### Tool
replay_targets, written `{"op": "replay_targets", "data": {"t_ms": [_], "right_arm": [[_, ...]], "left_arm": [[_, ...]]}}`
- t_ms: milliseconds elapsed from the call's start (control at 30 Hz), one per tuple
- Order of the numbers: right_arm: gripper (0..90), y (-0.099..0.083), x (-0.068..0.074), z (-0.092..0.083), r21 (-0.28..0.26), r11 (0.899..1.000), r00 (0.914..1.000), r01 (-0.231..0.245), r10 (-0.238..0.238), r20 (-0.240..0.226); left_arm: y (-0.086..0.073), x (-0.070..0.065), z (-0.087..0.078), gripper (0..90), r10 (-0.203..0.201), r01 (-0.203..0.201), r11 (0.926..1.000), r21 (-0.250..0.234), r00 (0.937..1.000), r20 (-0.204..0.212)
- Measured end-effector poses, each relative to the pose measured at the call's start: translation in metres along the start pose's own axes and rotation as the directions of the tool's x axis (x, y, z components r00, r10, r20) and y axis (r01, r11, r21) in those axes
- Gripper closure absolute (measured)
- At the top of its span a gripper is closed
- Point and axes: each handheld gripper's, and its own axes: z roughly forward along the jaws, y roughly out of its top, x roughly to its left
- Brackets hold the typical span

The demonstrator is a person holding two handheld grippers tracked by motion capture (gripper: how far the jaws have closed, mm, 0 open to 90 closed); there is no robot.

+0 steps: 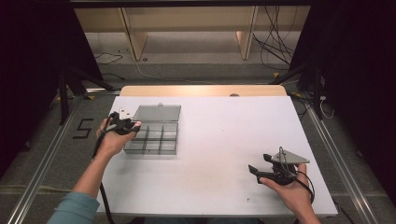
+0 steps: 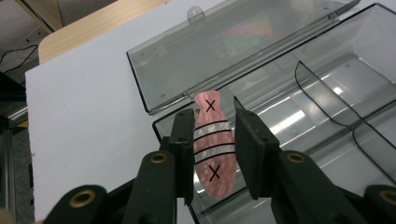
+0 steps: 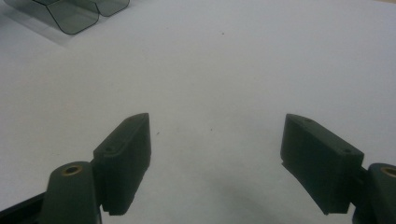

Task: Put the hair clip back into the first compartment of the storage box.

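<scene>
High view, left claw [image 1: 132, 125]: at the near-left corner of the clear compartment box [image 1: 154, 138], whose lid [image 1: 157, 113] lies open on the far side.
High view, right claw [image 1: 260, 164]: low over the white tabletop [image 1: 219, 140], near right, well apart from the box.
Left gripper view: jaws narrowed onto a pink fish-shaped lure [image 2: 212, 149], marked with black crosses and stripes, above the box's end compartment.
Right gripper view: jaws spread wide, holding nothing, bare tabletop beneath.

Left tool [image 2: 214, 140] gripping pink fish lure [image 2: 213, 144], above open clear compartment box [image 2: 299, 93]
</scene>
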Motion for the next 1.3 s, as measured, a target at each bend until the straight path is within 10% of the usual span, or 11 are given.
{"op": "replay_targets", "data": {"t_ms": [700, 1300], "right_arm": [[25.5, 0.000, 0.000, 0.001, 0.006, 1.000, 1.0000, 0.001, -0.001, -0.002], [25.4, -0.001, -0.001, 0.001, 0.007, 1.000, 1.0000, -0.002, 0.002, 0.003]], "left_arm": [[0.002, -0.006, 0.016, 66.7, 0.050, -0.050, 0.9986, 0.015, 0.9985, 0.022], [0.010, -0.010, -0.005, 48.9, -0.044, 0.051, 0.9948, -0.088, 0.9963, 0.074]]}}
